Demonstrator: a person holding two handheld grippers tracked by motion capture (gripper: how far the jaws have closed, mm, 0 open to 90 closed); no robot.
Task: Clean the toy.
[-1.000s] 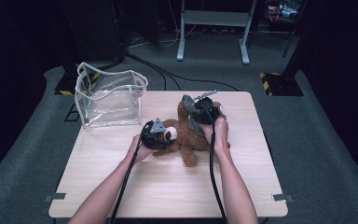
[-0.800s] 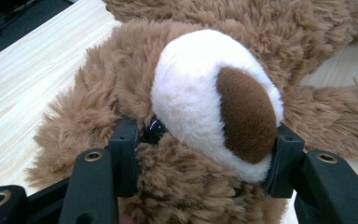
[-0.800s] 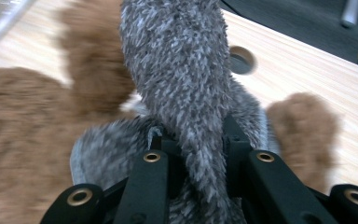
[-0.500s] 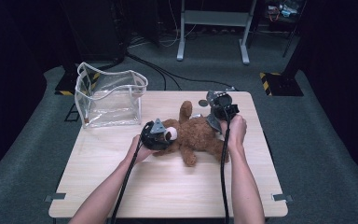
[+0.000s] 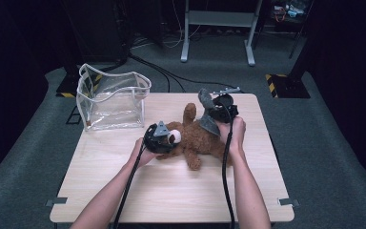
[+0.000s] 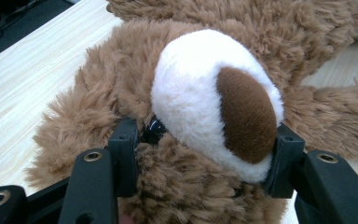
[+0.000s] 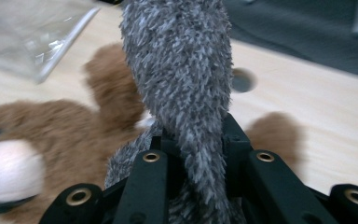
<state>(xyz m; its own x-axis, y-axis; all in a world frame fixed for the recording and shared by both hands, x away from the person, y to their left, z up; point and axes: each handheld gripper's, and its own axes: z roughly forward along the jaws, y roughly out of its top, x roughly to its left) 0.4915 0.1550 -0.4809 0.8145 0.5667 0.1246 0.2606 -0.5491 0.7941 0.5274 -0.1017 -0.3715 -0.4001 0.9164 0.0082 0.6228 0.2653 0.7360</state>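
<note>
Two grips I have: my left gripper (image 5: 164, 139) clamps its jaws on the bear's (image 5: 198, 138) head, which lies mid-bench (image 5: 171, 191) right of the pouch (image 5: 112, 98); my right gripper (image 5: 214, 112) pinches a grey cloth (image 7: 182, 79) above the bear.

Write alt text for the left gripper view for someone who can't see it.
The left tool grips the head of a brown teddy bear, its two black jaws pressing either side of the white muzzle with its brown nose. The bear lies on a light wooden table.
</note>
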